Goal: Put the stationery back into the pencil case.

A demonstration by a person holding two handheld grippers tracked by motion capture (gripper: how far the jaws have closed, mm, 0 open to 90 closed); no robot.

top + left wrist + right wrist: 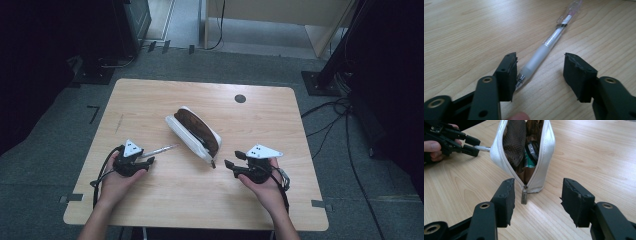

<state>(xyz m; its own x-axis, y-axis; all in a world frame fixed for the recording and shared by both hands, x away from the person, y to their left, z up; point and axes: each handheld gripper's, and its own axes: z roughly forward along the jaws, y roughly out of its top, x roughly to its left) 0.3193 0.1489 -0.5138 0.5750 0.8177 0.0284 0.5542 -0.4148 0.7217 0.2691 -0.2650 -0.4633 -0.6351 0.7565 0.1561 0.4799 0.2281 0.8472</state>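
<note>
A clear and white pen lies flat on the wooden table, its tip between the jaws of my left gripper, which is open around it. A white pencil pouch with a brown lining lies unzipped in the middle of the table. Small items show inside it. Its zipper pull hangs at the near end. My right gripper is open, just short of that end, with nothing held.
A round dark grommet sits near the table's far edge. Cables run over the grey floor to the right, by a black stand. Bare wood lies all around the pouch.
</note>
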